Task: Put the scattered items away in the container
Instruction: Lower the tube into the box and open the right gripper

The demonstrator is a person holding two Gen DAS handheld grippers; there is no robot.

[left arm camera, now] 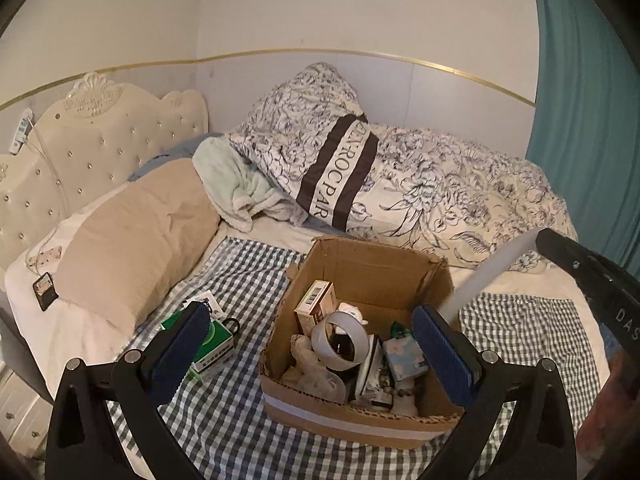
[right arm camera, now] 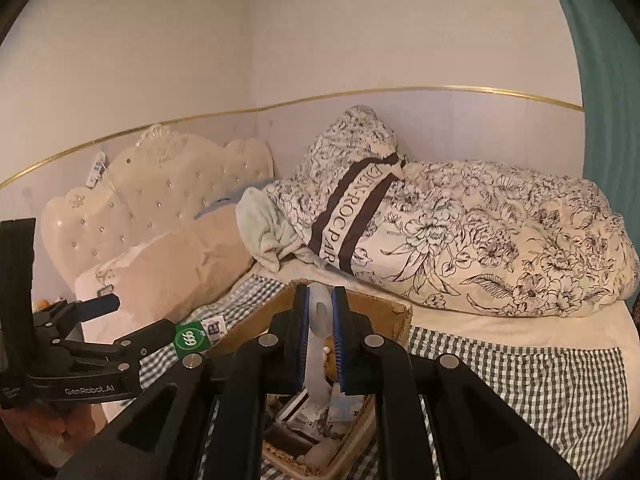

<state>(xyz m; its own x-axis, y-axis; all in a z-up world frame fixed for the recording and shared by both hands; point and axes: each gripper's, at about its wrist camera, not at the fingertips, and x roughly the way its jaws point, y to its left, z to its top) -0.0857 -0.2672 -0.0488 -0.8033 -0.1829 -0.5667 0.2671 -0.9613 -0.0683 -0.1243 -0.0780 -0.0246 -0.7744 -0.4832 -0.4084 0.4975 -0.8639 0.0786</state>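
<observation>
An open cardboard box [left arm camera: 400,276] sits on the checked cloth and holds a small carton [left arm camera: 316,304], a tape roll [left arm camera: 340,340], a tissue pack [left arm camera: 402,360] and several other bits. My left gripper [left arm camera: 312,314] hovers open just in front of it, one finger over a green box [left arm camera: 216,344] lying left of the box. From the right comes my right gripper [left arm camera: 544,240], shut on a long white plastic piece [left arm camera: 492,268] that slants down over the box. In the right wrist view that gripper [right arm camera: 320,296] clamps the white piece [right arm camera: 320,320] above the box [right arm camera: 384,312].
The bed carries a beige pillow [left arm camera: 136,240], a mint towel [left arm camera: 236,184] and a flowered duvet [left arm camera: 440,192] behind the box. A printed card [left arm camera: 210,300] lies by the green box. A small dark device [left arm camera: 44,290] lies at the left edge. A teal curtain [left arm camera: 584,100] hangs right.
</observation>
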